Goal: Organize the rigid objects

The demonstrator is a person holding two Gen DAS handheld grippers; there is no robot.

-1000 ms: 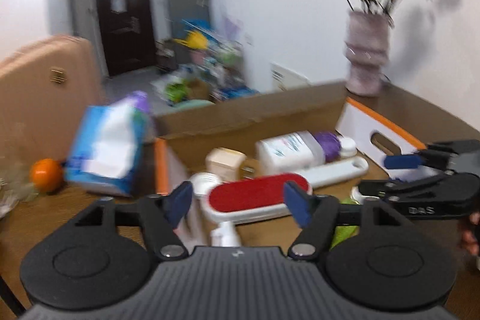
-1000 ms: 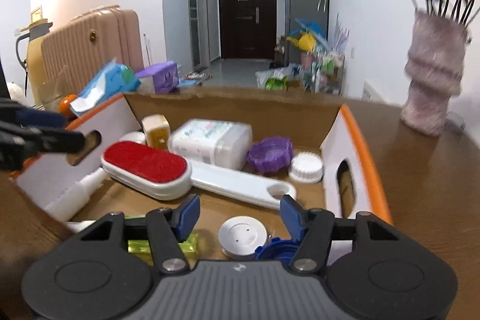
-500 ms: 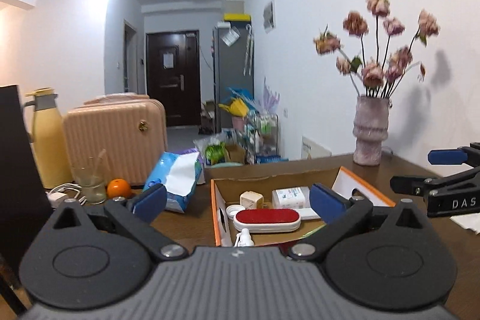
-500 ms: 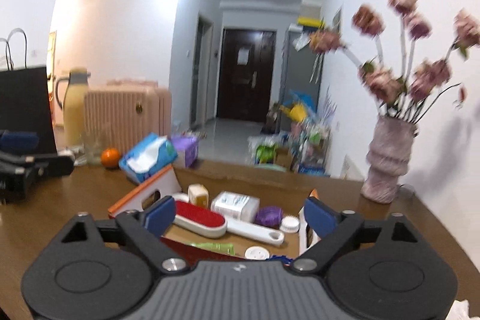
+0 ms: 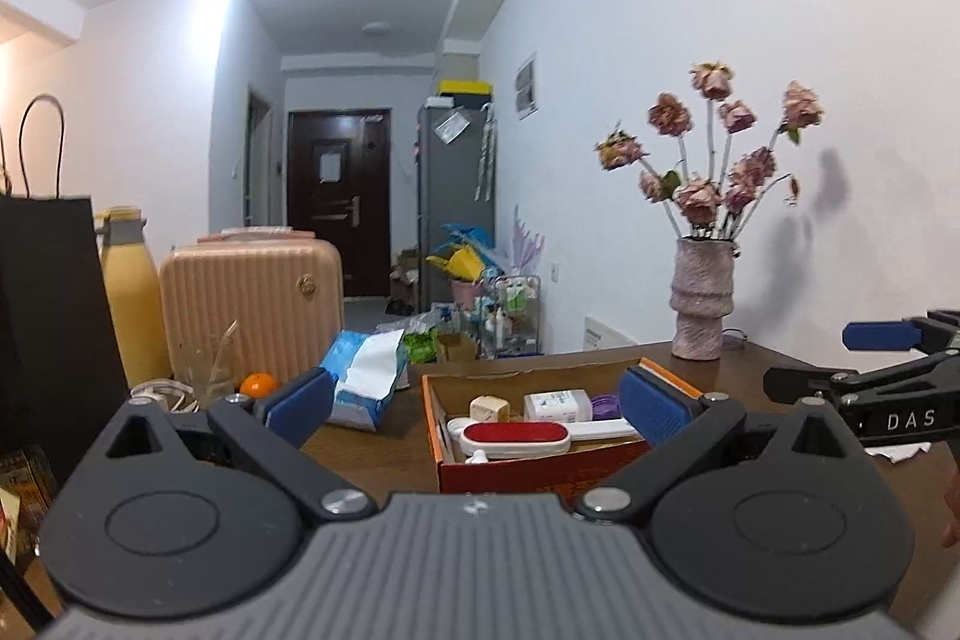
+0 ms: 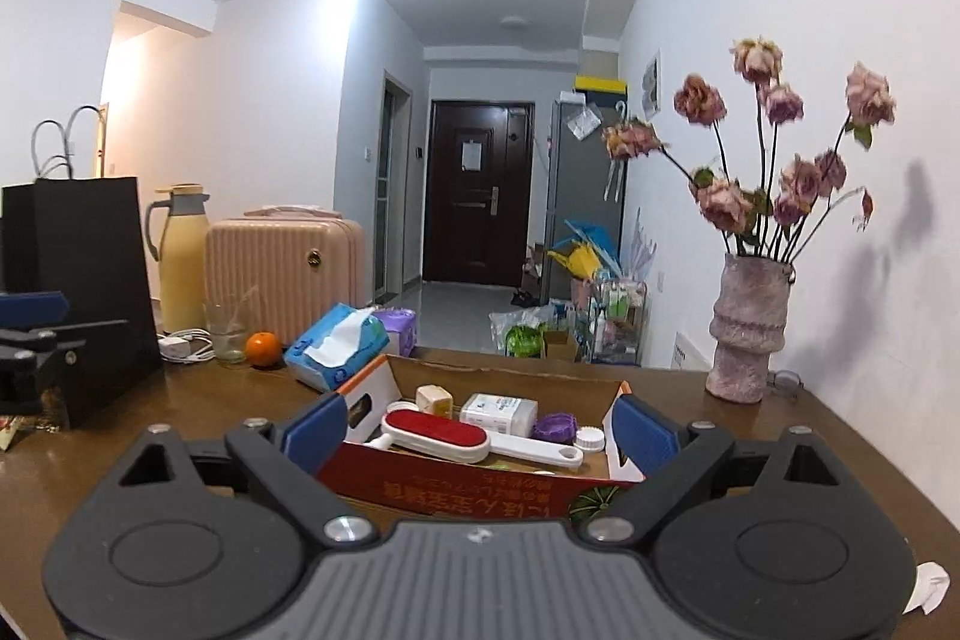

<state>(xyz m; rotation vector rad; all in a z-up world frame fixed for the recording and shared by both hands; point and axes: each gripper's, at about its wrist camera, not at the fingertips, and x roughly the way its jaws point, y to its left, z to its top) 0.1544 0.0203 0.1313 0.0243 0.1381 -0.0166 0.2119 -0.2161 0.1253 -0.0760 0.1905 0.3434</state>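
Both grippers are now pulled back and lifted clear of the box; a second ago both were low over it, right above the contents. Left gripper [image 5: 474,403]: jaws spread wide, nothing between the pads, where a second ago they were much narrower. Right gripper [image 6: 480,430]: same, jaws wide apart and empty.

Box [image 6: 447,487] sits on the table [image 6: 774,436], just ahead of both grippers and roughly centred between their fingers. Inside it:
- lint brush [image 6: 435,435] with red pad, lying across the front
- white bottle [image 6: 499,412] lying flat behind it
- purple cap [image 6: 556,425] and white cap [image 6: 589,439] at the right end
- small cream block [image 6: 434,398] at the back left

A green item [image 6: 591,501] shows at the box's near right corner; I cannot tell whether it is in or out.

Outside the box: tissue pack [image 6: 336,340], orange [image 6: 263,347], glass [image 6: 227,334], vase [image 6: 747,334], suitcase [image 6: 285,268], thermos [image 6: 180,256], black bag [image 6: 84,274].

Read: retreat plus open, empty jaws looks like end of a placement, or end of the run. Rigid items appear gathered in the box. If anything is left, it is that green item.
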